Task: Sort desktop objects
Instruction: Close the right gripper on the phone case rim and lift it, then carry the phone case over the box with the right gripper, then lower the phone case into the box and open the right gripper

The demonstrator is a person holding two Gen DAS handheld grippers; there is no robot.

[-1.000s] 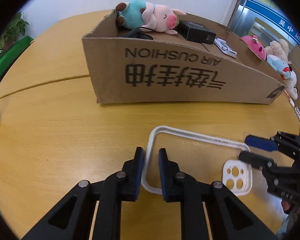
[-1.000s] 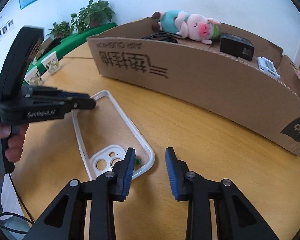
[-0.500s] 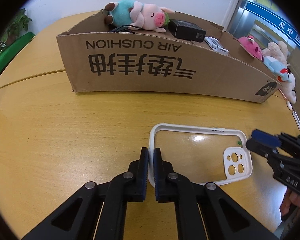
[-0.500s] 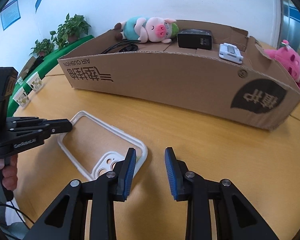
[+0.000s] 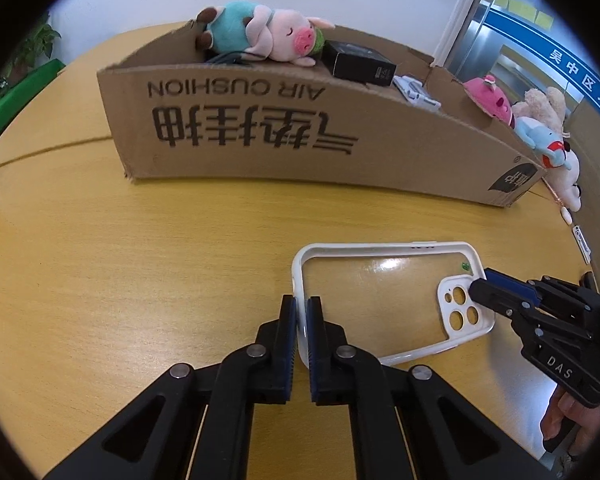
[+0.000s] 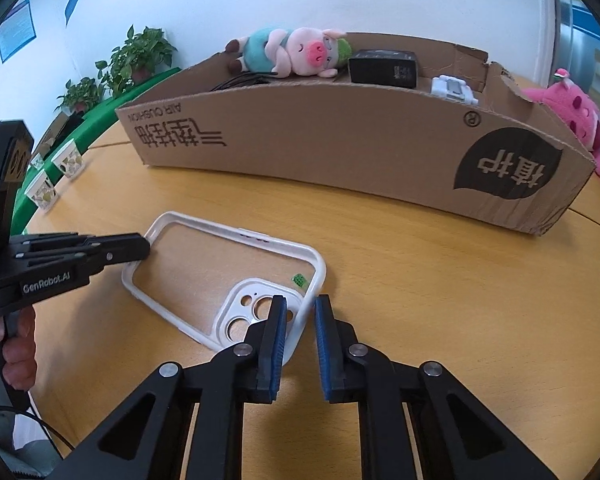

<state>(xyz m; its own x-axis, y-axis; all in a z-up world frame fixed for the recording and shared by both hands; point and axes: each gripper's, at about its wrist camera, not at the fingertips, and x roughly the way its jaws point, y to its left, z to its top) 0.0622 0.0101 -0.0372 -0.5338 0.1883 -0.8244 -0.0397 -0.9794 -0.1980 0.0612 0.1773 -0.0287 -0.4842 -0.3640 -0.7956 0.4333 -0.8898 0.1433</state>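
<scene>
Left gripper (image 5: pixel 301 320): jaws nearly pressed together, pinching the short end rim of the phone case (image 5: pixel 384 276). Right gripper (image 6: pixel 300 320): jaws spread, straddling the case's camera-end corner, left pad over the cutout block, right pad outside the rim; whether either pad touches the rim is hard to tell. In the left wrist view the right gripper (image 5: pixel 482 286) comes in from the right side with its tips at the camera cutouts.

Phone case: white frame, clear back, three round lens holes, small green sticker (image 6: pixel 299 279) near the cutouts. It lies on the wooden table (image 5: pixel 120 280), in front of the cardboard box (image 6: pixel 340 136) and apart from it.

Box: long, low, open top, print upside down. Inside it: a pig plush (image 6: pixel 296 52) in a teal top, a black box (image 6: pixel 382 68), a small white device (image 6: pixel 452 90), dark cables (image 6: pixel 240 80).

Past the box's right end: a pink plush (image 6: pixel 572 114) and more soft toys (image 5: pixel 544 128). Far left: paper cups (image 6: pixel 56 176), potted plants (image 6: pixel 140 56).
</scene>
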